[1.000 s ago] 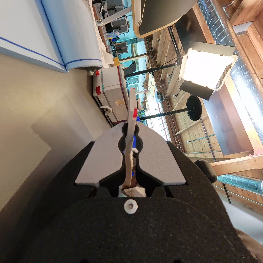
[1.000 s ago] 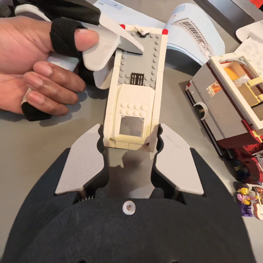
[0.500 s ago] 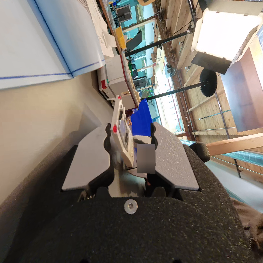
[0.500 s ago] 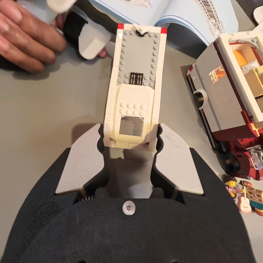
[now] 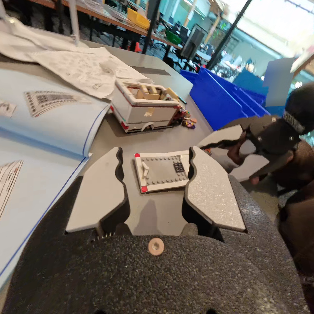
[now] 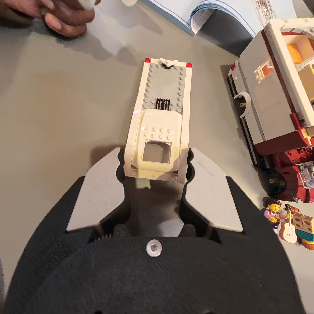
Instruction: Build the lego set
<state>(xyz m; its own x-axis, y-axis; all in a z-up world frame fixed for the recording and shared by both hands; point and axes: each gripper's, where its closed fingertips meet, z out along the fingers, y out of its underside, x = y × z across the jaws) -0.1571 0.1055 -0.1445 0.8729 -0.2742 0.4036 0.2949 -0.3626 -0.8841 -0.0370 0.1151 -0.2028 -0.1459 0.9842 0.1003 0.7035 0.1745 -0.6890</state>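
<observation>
right wrist view shows the right tool [image 6: 155, 163] clamped on the near end of a cream brick roof panel [image 6: 163, 122], both pads pressing its sides; the panel lies flat on the grey desk [image 6: 68, 110]. the left tool [image 5: 155, 163] hangs wide apart and empty beside the panel's far end, touching nothing. just right stands a roofless brick camper van [image 6: 265, 102], its open body holding tan and orange furniture. an open booklet [image 5: 42, 119] and blue bins [image 5: 219, 100], contents unseen, lie beyond.

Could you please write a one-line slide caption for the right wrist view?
Right tool clamps the near end of a cream brick-built roof panel above a grey table, beside a roofless toy camper van.
</observation>
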